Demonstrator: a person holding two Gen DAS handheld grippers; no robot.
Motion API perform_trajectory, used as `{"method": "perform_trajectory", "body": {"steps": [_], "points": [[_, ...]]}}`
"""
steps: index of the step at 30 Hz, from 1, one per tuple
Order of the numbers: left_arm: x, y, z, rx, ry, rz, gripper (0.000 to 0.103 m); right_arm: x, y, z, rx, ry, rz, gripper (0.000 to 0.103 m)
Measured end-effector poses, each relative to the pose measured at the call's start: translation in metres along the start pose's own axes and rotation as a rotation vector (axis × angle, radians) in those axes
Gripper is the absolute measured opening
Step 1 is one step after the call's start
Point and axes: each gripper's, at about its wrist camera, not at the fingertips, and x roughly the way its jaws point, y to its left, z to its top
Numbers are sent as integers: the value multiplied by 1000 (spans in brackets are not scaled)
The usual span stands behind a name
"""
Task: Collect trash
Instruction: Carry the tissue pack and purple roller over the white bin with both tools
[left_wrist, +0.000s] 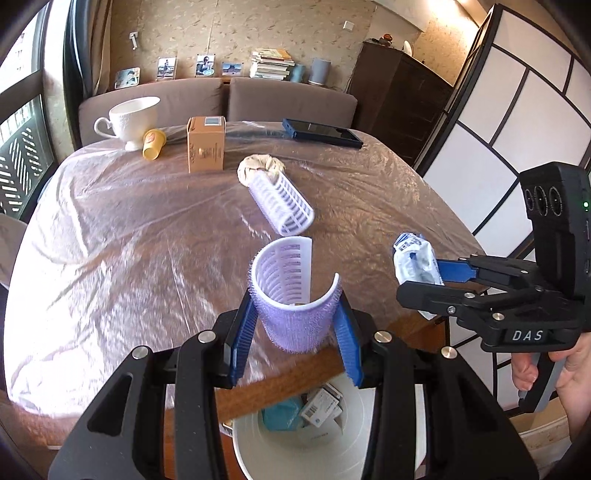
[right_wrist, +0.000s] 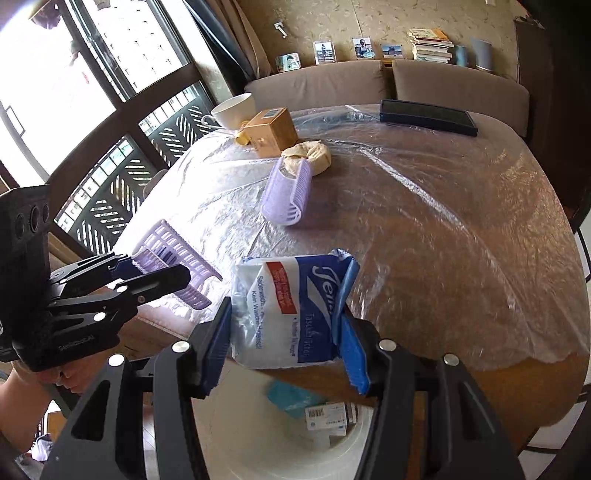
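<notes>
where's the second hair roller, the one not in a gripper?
The loose hair roller lies on its side mid-table on the plastic cover, its far end against the beige scrunchie, just in front of the tan box.

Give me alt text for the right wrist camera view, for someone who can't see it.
The right gripper is shut on a blue and white tissue pack, held above a white bin at the edge of the plastic-covered table. To its left, the left gripper holds a purple hair roller; another roller lies on the table.
</notes>
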Motion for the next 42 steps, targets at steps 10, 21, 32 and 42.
{"method": "perform_trajectory", "body": {"steps": [10,21,32,42], "points": [[-5,-11,-24,-25,32,17,43,-13,13,-27,-39,16,3,52],[-15,-24,-41,-38,30,18,42,-24,15,-51,-56,37,12,52],[-22,-39,-55,-52,36,28,42,-33,14,-68,-67,49,34,52],[-12,-49,-74,-59,78,42,42,-26,11,-89,-78,99,50,52]]}}
